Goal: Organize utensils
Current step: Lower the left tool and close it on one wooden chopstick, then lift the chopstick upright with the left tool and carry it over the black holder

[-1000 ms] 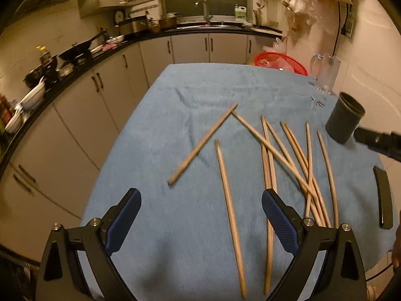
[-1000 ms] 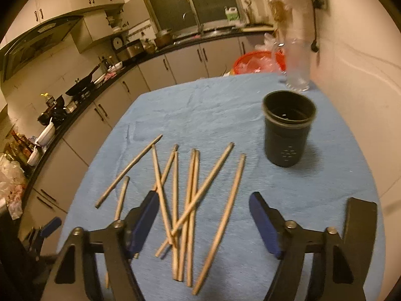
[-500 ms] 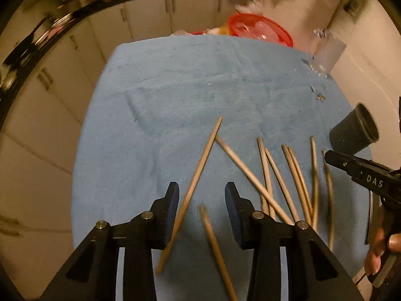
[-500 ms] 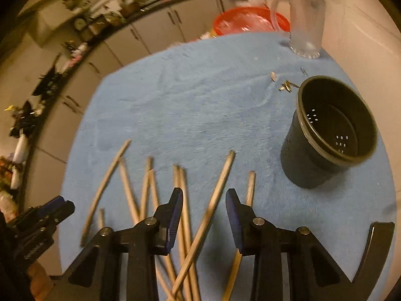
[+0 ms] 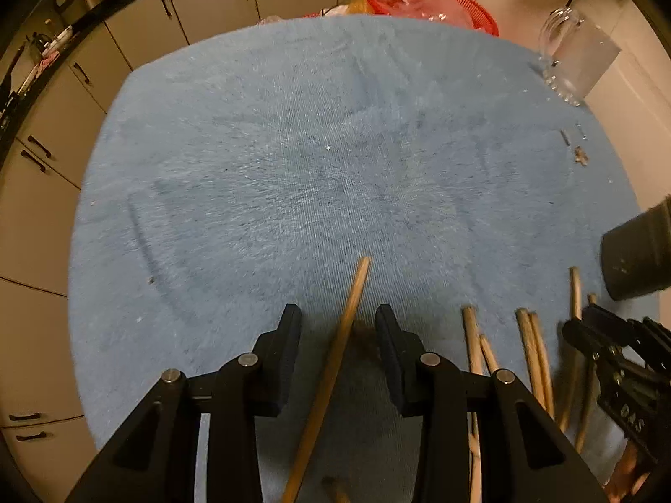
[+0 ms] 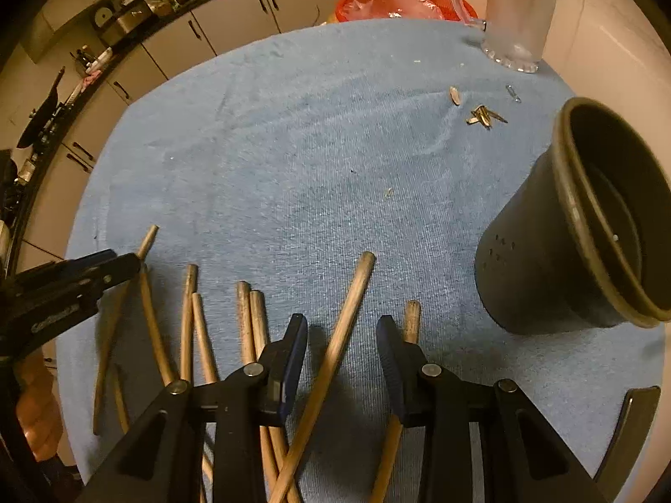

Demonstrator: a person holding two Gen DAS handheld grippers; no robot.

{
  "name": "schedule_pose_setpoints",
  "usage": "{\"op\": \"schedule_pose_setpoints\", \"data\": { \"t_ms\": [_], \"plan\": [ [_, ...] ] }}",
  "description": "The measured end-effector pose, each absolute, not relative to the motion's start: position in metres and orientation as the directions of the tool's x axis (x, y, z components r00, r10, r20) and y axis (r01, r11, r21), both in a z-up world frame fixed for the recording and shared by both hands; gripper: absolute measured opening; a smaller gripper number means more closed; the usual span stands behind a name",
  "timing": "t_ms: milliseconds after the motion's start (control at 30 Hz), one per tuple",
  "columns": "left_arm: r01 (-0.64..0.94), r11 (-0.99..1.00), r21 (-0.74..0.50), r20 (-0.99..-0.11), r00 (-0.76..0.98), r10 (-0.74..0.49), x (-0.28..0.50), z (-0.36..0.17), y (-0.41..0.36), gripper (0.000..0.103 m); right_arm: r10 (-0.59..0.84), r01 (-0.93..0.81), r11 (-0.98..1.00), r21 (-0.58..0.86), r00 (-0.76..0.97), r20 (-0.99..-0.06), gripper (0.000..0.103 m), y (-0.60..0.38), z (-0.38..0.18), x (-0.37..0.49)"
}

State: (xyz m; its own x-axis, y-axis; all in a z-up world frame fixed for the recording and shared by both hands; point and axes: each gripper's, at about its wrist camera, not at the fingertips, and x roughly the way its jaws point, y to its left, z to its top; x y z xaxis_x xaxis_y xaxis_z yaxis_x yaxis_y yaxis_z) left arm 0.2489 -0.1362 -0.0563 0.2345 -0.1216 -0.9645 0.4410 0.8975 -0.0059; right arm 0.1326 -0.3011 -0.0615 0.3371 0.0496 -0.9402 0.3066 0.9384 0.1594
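Dim kitchen, seemingly cream cabinets (image 5: pixel 218 12)

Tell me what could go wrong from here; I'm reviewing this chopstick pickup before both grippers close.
The right gripper straddles a chopstick lying across others, so lifting may drag them. The left gripper brackets its chopstick at an angle; it could pivot. The dark holder stands close and might be knocked.

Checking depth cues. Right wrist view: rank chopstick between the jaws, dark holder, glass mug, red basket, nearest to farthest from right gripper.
1. Chopstick between the jaws, centre.
2. Dark holder, right.
3. Glass mug, far right.
4. Red basket, beyond the table's far edge; close to the mug's depth.
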Motion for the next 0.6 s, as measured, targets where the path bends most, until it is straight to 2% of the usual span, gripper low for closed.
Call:
{"op": "schedule_pose_setpoints", "data": {
  "t_ms": [67,100,133,200,267,367,600],
  "plan": [
    [0.437,0.899,0.025,-0.961,0.259,-0.100,0.252,-0.057,-0.140,0.027,0.038,0.304,0.941,0.148,0.339,-0.940,0.035,-0.299,-0.063,0.137],
    [0.437,0.899,0.027,-0.960,0.262,-0.098,0.253,-0.058,-0.141,0.021,0.040,0.300,0.943,0.148,0.337,-0.941,0.034,-0.298,-0.064,0.138],
    [0.431,0.902,0.033,-0.961,0.262,-0.091,0.254,-0.058,-0.141,0.010,0.038,0.297,0.944,0.145,0.337,-0.941,0.034,-0.297,-0.064,0.141],
    [0.416,0.908,0.049,-0.963,0.263,-0.068,0.253,-0.058,-0.136,0.008,0.038,0.284,0.949,0.140,0.336,-0.941,0.026,-0.294,-0.065,0.147],
    [0.386,0.921,0.060,-0.963,0.264,-0.047,0.252,-0.058,-0.124,0.008,0.058,0.255,0.955,0.149,0.334,-0.941,0.011,-0.289,-0.066,0.153],
    [0.341,0.938,0.060,-0.965,0.259,-0.032,0.250,-0.058,-0.106,0.007,0.090,0.241,0.954,0.178,0.335,-0.938,0.008,-0.289,-0.068,0.159],
    [0.342,0.936,0.080,-0.965,0.263,-0.014,0.249,-0.058,-0.096,0.010,0.084,0.243,0.957,0.159,0.292,-0.953,0.010,-0.292,-0.071,0.175]
  ]
}}
